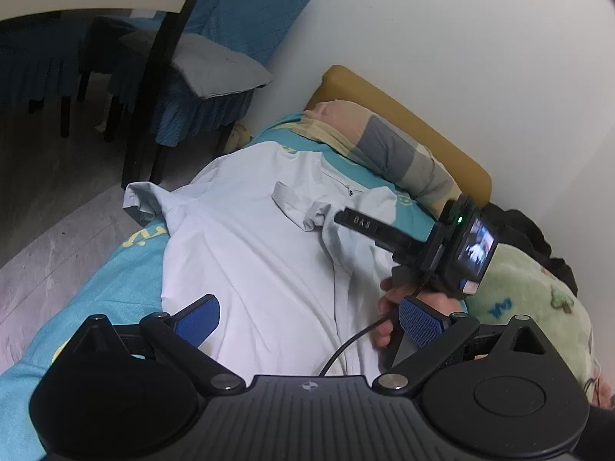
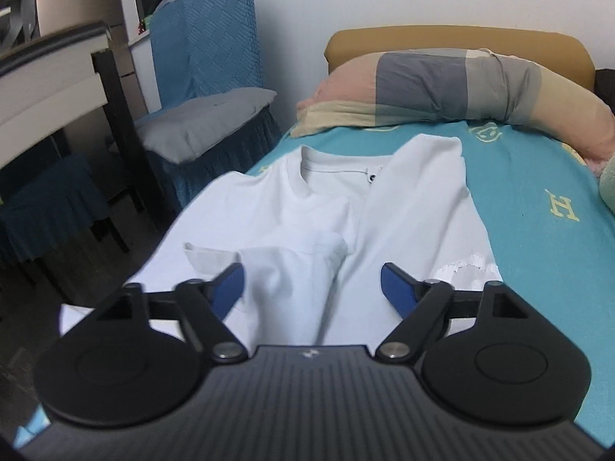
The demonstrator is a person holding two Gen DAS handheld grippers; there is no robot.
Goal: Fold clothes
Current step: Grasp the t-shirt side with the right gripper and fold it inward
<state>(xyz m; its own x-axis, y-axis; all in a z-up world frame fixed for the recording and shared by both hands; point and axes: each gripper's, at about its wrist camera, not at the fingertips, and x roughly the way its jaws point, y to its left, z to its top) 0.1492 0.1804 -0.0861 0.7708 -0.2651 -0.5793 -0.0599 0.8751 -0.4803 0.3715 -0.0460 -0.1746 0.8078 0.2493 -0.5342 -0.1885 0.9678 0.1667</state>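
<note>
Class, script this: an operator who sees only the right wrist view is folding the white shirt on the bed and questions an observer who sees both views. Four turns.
Operator: Is the left gripper holding anything?
Observer: No. The left gripper is open, its fingers spread above the lower part of the shirt.
Operator: Where is the sleeve on the chair side?
Observer: That sleeve is still unfolded. It sticks out at the bed edge, over the floor.
</note>
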